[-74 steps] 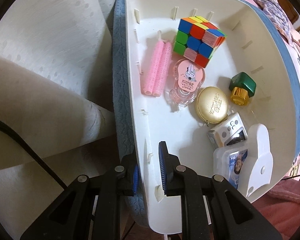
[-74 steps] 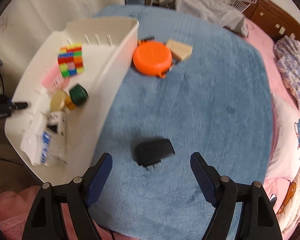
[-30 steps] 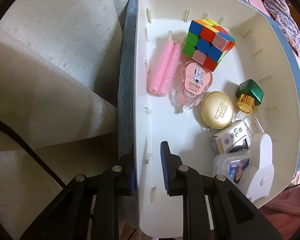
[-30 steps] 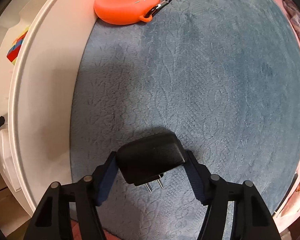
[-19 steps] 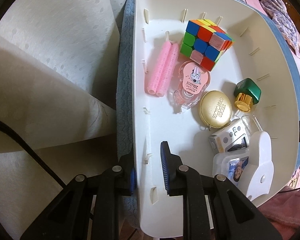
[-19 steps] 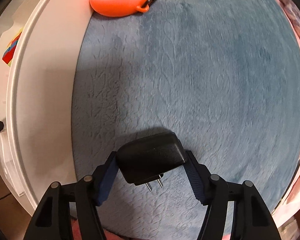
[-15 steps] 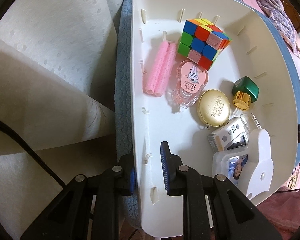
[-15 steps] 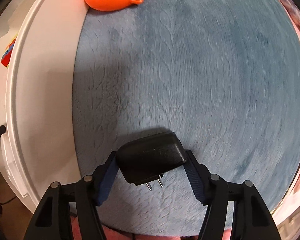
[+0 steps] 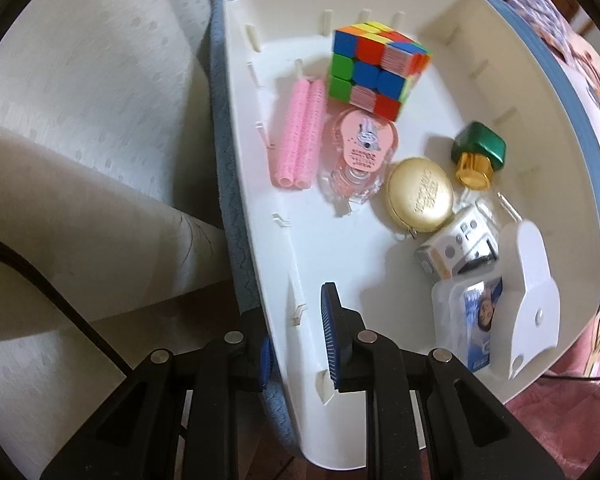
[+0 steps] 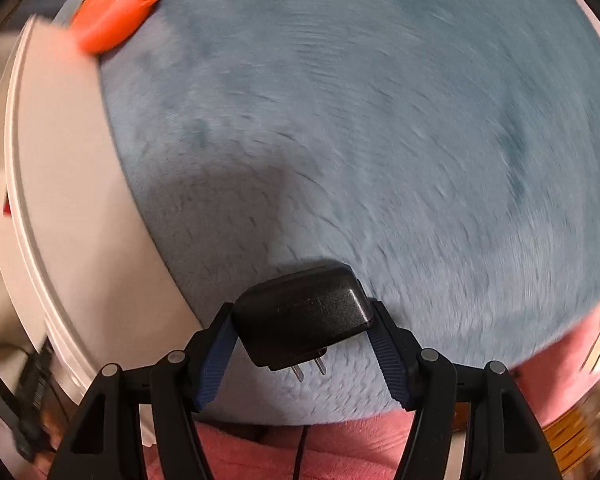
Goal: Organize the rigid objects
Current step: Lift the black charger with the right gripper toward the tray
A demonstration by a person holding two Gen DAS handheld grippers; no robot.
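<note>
My right gripper [image 10: 300,344] is shut on a black plug adapter [image 10: 304,312], its two metal prongs toward the camera, held over the blue plush mat [image 10: 360,120] beside the white bin's outer wall [image 10: 60,240]. My left gripper [image 9: 296,340] is clamped on the near left wall of the white bin [image 9: 272,216], one pad inside, one outside. Inside the bin lie a colour cube [image 9: 376,68], pink rollers [image 9: 300,132], a pink tape dispenser [image 9: 360,156], a gold round case [image 9: 420,196], a green-capped bottle [image 9: 478,156], a small silver camera [image 9: 456,248] and a white pouch [image 9: 528,296].
An orange round case [image 10: 116,12] lies on the mat at the far end, against the bin's outer wall. Pink bedding [image 10: 260,452] lies below the mat's near edge. A pale curtain [image 9: 80,120] and a black cable [image 9: 52,292] are left of the bin.
My right gripper has carried the adapter sideways and rolled, so the bin wall and orange case have swung in its view. The left gripper kept its hold on the bin wall.
</note>
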